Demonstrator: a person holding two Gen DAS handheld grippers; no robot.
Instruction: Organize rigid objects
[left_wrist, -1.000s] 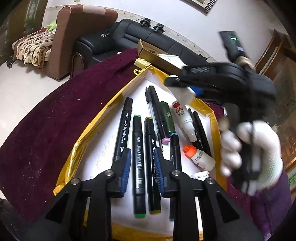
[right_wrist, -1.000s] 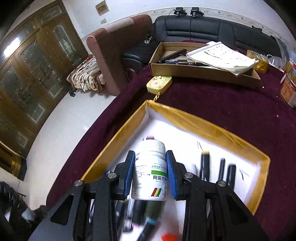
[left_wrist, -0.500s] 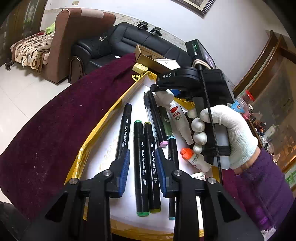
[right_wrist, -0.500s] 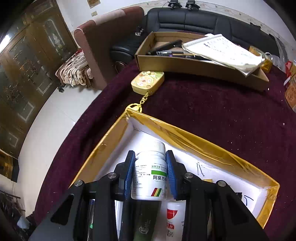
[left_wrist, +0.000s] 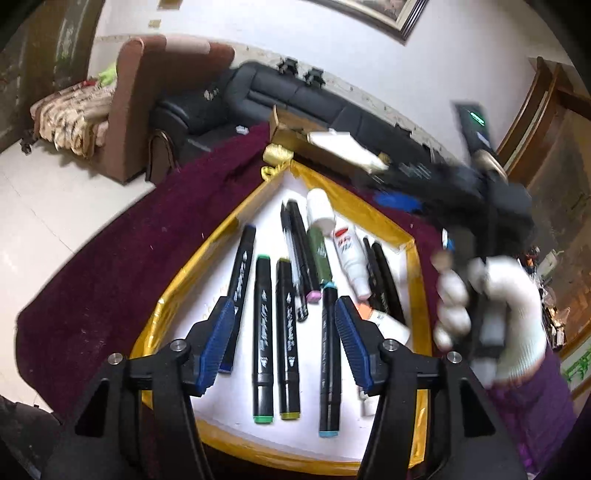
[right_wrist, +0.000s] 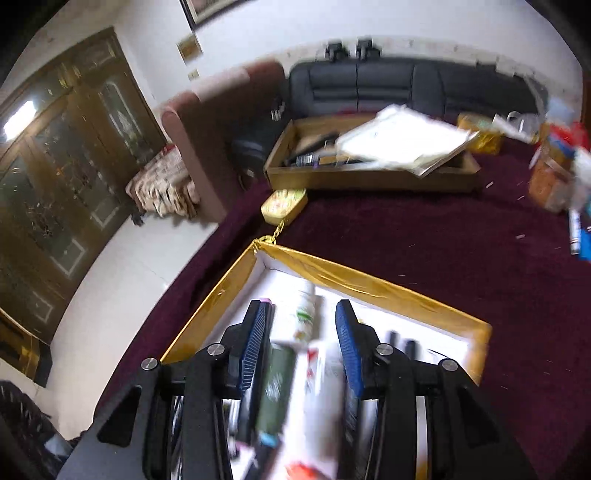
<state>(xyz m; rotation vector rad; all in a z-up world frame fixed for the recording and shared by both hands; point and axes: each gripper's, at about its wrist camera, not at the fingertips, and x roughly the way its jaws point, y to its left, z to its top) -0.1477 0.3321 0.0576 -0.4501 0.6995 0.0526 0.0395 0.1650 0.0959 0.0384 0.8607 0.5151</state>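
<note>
Gold-edged tray (left_wrist: 373, 212): we see it lying on the maroon tablecloth (left_wrist: 122, 258), its white floor carrying markers, pens and small bottles.
Left gripper (left_wrist: 284, 332): our jaws have just been opening and stand apart over the markers, with nothing pressed between the blue pads.
Markers: the green-tipped marker (left_wrist: 262, 332) and the yellow-tipped marker (left_wrist: 288, 332) lie side by side below that gap, a blue-tipped one (left_wrist: 328, 362) to their right.
Right gripper (right_wrist: 301, 343): we find its jaws have just been opening; the pads stand clear of the white pill bottle (right_wrist: 304, 314).
Pill bottle: it lies on its side near the tray's far corner, touching a green marker (right_wrist: 275, 391).
Gloved hand (left_wrist: 491, 314): blurred, it grips the right tool's handle beside the tray.
Cardboard box (right_wrist: 369, 173): well beyond the tray, with papers on top.
</note>
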